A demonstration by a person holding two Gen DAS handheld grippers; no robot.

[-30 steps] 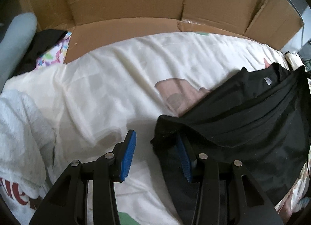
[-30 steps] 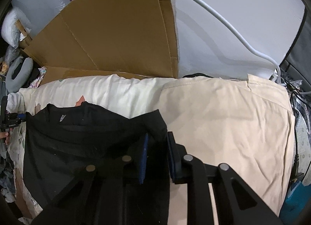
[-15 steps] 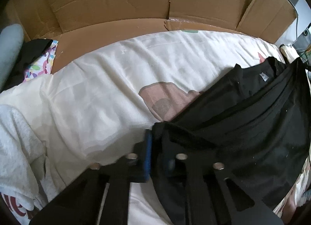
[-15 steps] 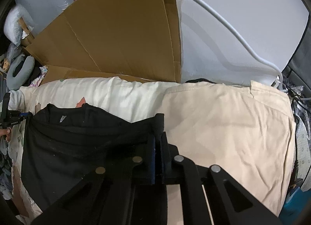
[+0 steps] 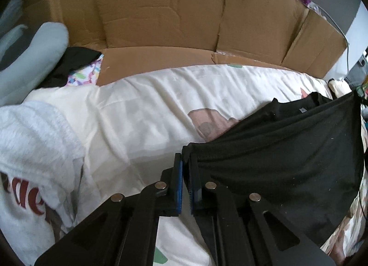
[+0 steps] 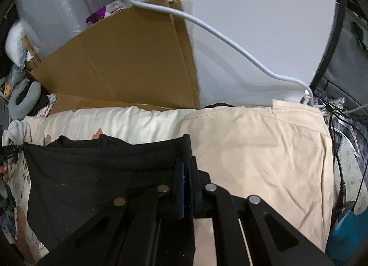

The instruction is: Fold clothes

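Grippers w/ black shirt over cream bedding

Black tool, blue pads, silver rivets

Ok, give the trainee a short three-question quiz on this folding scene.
1. True or false: the left gripper is shut on the black T-shirt.
2. What does the right gripper pinch? A) the beige sheet B) a corner of the black T-shirt C) the white cable
3. Fill in: behind the bedding stands a wall of brown ____.

Key: 1 true. 2 B; the beige sheet and white cable are untouched. 3 cardboard.
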